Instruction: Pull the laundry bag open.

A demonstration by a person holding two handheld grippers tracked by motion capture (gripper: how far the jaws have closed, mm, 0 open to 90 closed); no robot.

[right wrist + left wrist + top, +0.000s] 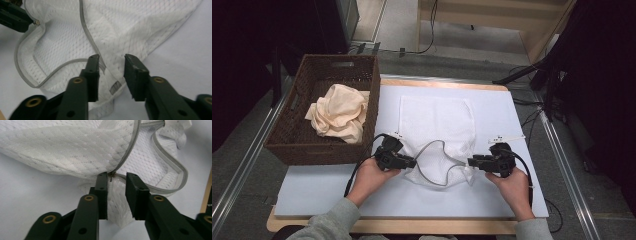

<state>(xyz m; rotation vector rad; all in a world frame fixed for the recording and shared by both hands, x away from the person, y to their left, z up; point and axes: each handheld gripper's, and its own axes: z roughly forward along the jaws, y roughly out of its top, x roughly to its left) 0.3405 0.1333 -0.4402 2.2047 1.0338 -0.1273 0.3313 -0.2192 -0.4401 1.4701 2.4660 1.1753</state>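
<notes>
Your white mesh laundry bag [437, 132] lies flat on the white sheet [502, 115] covering the table, its mouth toward you, just right of the wicker basket [287, 142]. Its grey zipper [437, 162] is undone and the two tracks bow apart in a loose loop. The mesh is thin, limp and crumpled near the opening.

The risk, as I judge it, is at both corners at once. Your left gripper [116, 182] has its fingers spread around the small metal zipper pull [112, 174] and a fold of mesh; close carelessly and you pinch fabric alone, or jam mesh into the teeth. Your right gripper [111, 67] straddles the opposite corner by the sewn label [115, 87], fingers likewise apart, gripping nothing. Lift now and that slack corner slides free. The cream cloth [339, 112] sits bunched in the basket, waiting.
</notes>
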